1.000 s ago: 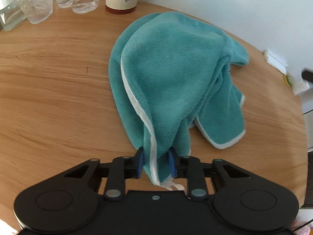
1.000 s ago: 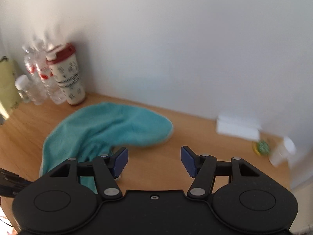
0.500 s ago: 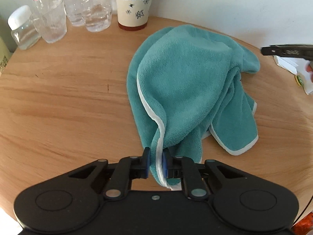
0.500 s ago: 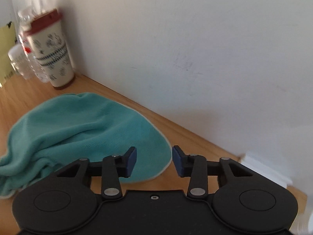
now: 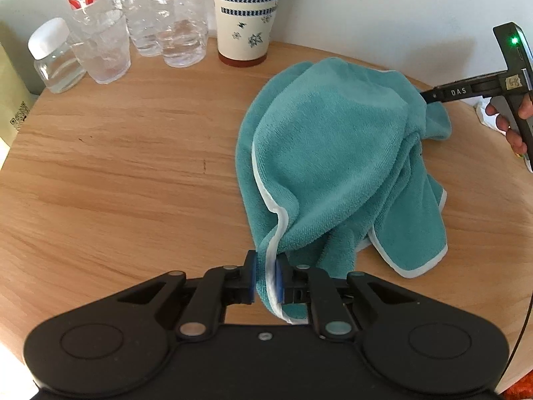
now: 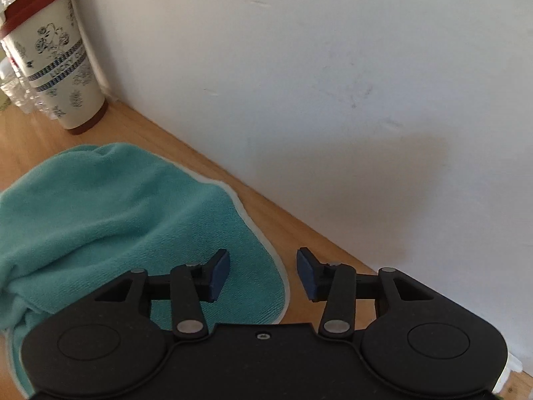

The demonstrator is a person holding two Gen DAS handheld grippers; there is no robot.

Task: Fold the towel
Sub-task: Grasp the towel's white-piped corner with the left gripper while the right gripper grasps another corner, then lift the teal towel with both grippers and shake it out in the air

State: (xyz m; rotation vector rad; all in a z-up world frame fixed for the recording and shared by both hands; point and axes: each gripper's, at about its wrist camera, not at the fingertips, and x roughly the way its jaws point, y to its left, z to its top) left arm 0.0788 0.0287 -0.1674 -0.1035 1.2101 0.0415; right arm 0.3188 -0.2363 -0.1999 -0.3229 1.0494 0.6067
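Table: round wooden top against a white wall; it carries everything here, and its near left part is bare wood, room enough, I judge, to spread cloth flat.
Towel: teal with white piping, lying in a rumpled heap on the right half of the table, layers draped over each other, not in a neat fold. 1 piped edge runs down toward me.
Left gripper: my blue pads are clamped on that piped edge at the near end of the towel. I hold the hem because it leads to a corner and lets me pull the heap out straight.
Right gripper: its fingers stand apart, empty, hovering over the rounded far edge of the towel by the wall, lined up to take a 2nd hold.
Cup: tall patterned cup with a dark red base, at the back, near the towel but clear of it.
Bottles: clear plastic, clustered beside the cup, well apart from the towel.
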